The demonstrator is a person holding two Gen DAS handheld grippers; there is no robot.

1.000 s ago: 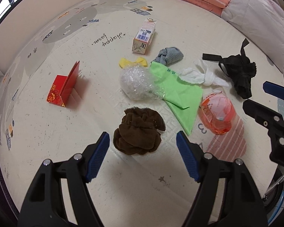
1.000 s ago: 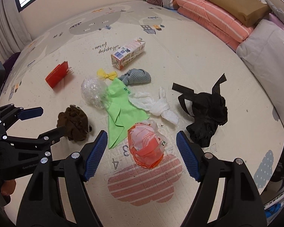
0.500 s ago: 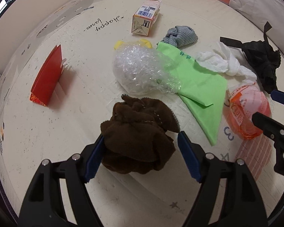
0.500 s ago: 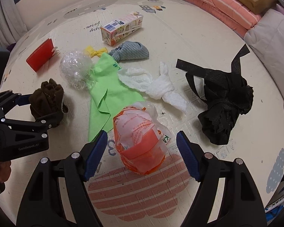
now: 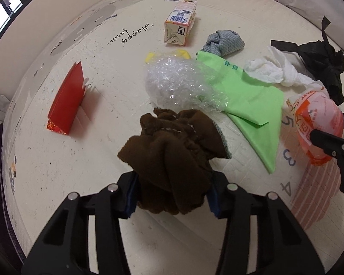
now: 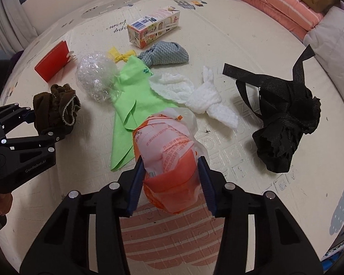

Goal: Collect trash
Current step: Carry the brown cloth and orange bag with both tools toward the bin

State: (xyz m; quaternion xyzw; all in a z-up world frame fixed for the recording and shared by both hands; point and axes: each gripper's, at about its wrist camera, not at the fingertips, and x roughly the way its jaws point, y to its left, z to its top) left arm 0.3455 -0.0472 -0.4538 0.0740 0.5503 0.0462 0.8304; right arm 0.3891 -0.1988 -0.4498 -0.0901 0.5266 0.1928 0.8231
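Observation:
A crumpled brown cloth (image 5: 172,146) lies on the cream play mat (image 5: 57,183). My left gripper (image 5: 173,194) points steeply down over it, jaws closing, and both blue pads press its sides. In the right wrist view the same left gripper (image 6: 45,123) holds the brown cloth (image 6: 55,107) at the left edge. My right gripper (image 6: 172,183) is also closing, its pads squeezing an orange plastic bag (image 6: 165,144). The left wrist view shows that orange bag (image 5: 316,114) at the right, with the right gripper (image 5: 332,128) around it.
Beyond the cloth lie a bubble-wrap ball (image 5: 178,82), a green sheet (image 5: 252,100), white tissue (image 5: 270,71), a grey cloth (image 5: 224,42), a carton (image 5: 180,23) and a red packet (image 5: 67,100). A black fabric bag (image 6: 286,119) lies at the right. Striped bedding (image 6: 275,0) lines the far edge.
Both grippers have sunk to the mat. The left jaws have closed from wide open onto the brown cloth, and the right jaws onto the orange bag.

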